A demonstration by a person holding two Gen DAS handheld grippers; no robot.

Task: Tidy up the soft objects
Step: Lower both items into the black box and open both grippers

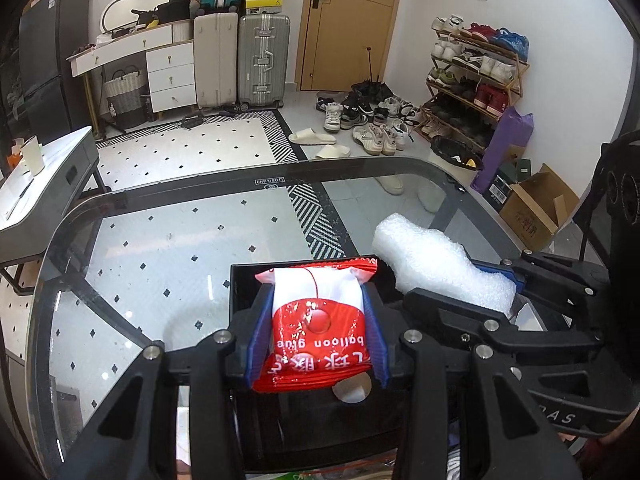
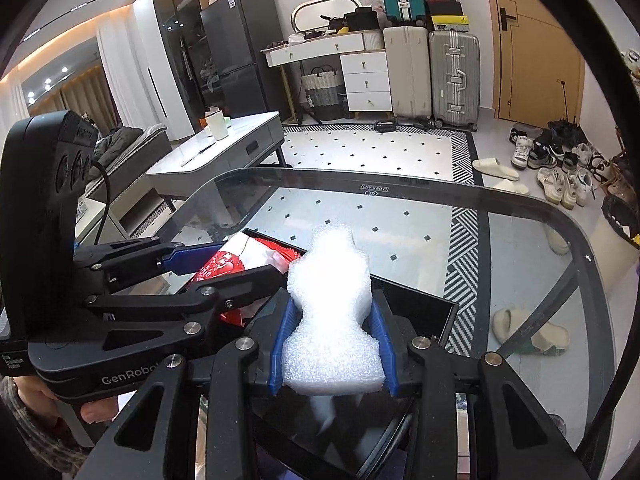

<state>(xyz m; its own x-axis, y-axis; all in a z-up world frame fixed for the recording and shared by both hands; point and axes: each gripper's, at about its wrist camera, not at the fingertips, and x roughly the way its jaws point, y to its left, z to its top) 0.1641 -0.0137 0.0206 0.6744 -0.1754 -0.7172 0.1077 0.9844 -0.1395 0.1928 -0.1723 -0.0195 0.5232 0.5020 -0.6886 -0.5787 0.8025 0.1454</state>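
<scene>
My left gripper (image 1: 318, 320) is shut on a red and white packet (image 1: 320, 324) printed "balloon glue", its blue pads pressing both sides. It hangs over a black tray (image 1: 240, 280) on the glass table. My right gripper (image 2: 332, 336) is shut on a white foam wrap piece (image 2: 332, 308), squeezed at its waist. In the left wrist view the foam wrap piece (image 1: 436, 264) and right gripper (image 1: 480, 284) sit just right of the packet. The right wrist view shows the left gripper (image 2: 240, 264) with the packet (image 2: 224, 268) at left, above the black tray (image 2: 420, 300).
The glass table (image 1: 160, 240) has a rounded dark rim, and a patterned floor shows through it. A grey coffee table (image 2: 224, 152) stands beyond at left. Suitcases (image 1: 244, 64), a shoe rack (image 1: 472, 76), loose shoes and a cardboard box (image 1: 536, 208) line the far side.
</scene>
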